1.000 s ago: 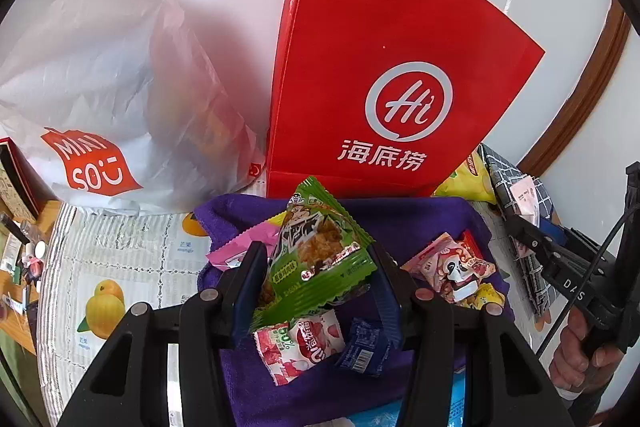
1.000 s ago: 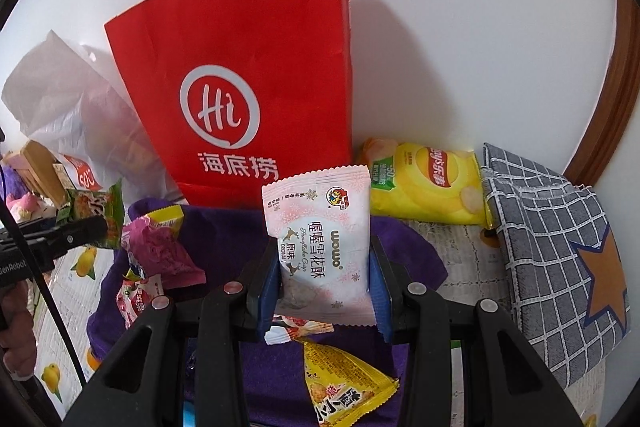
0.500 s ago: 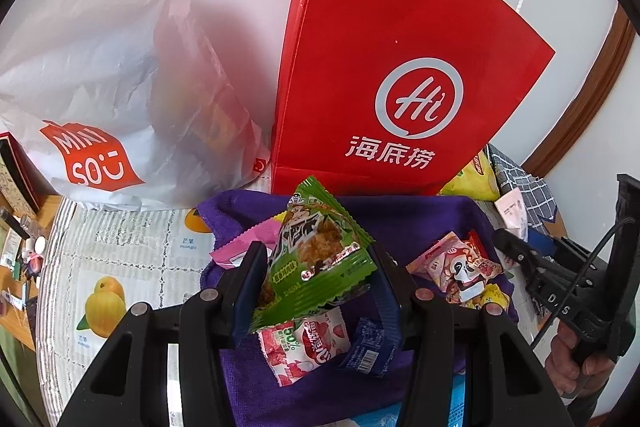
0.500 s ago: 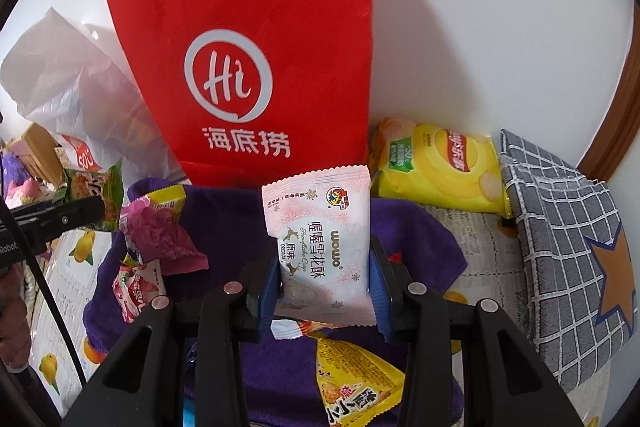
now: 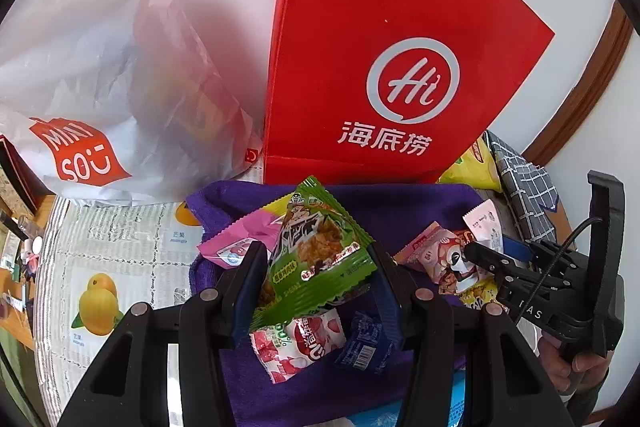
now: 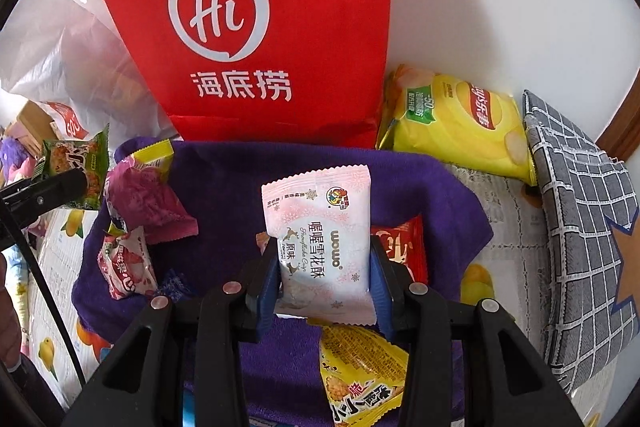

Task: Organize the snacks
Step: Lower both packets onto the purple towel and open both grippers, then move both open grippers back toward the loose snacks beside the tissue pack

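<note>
Currently both claws pinch packets edge-on: left gripper [image 5: 316, 283] clamps green packet [image 5: 316, 259], right gripper [image 6: 324, 279] clamps pink packet [image 6: 320, 247]; slick film could slip out.

A fruit-print tablecloth [image 5: 120, 259] carries a purple towel [image 6: 248, 187].

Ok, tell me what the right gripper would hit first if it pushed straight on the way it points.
Probably the purple cloth. The right gripper, shut on the pink-white snack packet, points downward at the bare cloth ahead of the red paper bag. Depth is unclear, so the held packet's top edge might touch first.
</note>
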The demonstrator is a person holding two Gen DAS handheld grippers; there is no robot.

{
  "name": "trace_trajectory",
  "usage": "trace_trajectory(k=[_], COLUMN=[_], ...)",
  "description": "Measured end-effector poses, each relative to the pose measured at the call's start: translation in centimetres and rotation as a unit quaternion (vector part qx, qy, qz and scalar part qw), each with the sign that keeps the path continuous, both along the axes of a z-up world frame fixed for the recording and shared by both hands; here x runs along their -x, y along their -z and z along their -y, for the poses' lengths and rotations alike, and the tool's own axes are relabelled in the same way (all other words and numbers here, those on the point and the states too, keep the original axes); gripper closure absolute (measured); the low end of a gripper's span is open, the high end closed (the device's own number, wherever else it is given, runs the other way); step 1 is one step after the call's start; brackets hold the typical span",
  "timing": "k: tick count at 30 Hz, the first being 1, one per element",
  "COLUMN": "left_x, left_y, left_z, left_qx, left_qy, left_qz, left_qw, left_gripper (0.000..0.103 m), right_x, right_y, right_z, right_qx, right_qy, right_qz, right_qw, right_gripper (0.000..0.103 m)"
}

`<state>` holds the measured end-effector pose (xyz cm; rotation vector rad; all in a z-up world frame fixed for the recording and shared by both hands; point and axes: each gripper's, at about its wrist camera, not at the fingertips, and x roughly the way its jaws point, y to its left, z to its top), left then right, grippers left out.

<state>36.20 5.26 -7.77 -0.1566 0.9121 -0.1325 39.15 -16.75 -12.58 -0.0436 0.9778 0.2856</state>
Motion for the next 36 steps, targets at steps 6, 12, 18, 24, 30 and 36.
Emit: trace_trajectory(k=[6, 12, 18, 24, 30, 36], left_x=[-0.2, -0.6, -0.9, -0.9, -0.5, 0.1], left_y=[0.7, 1.5, 2.3, 2.4, 1.5, 0.3], left_z=[0.6, 1.1, 1.6, 2.0, 2.4, 2.7], left_qx=[-0.006, -0.009, -0.017, -0.013, -0.011, -0.015], left_qy=[0.007, 0.015, 0.023, 0.030, 0.034, 0.035], left_qz=[-0.013, -0.031, -0.051, -0.052, -0.037, -0.025], left_qw=[0.9999, 0.9993, 0.9983, 0.9981, 0.9987, 0.9990], left_gripper=[0.054, 0.054, 0.054, 0.054, 0.035, 0.033], right_x=[0.4, 1.3, 2.0, 2.0, 1.8, 1.9], right_y=[-0.3, -1.7, -3.1, -3.9, -4.3, -5.1], right_z=[-0.5, -0.5, -0.7, -0.2, 0.7, 0.9], right_qx=[0.010, 0.001, 0.001, -0.015, -0.031, -0.014], right_qy=[-0.010, -0.011, -0.012, 0.002, 0.034, 0.053], right_qz=[0.008, 0.035, 0.066, 0.073, 0.065, 0.057], right_qw=[1.000, 0.999, 0.998, 0.997, 0.997, 0.997], right_gripper=[0.058, 0.050, 0.044, 0.035, 0.021, 0.017])
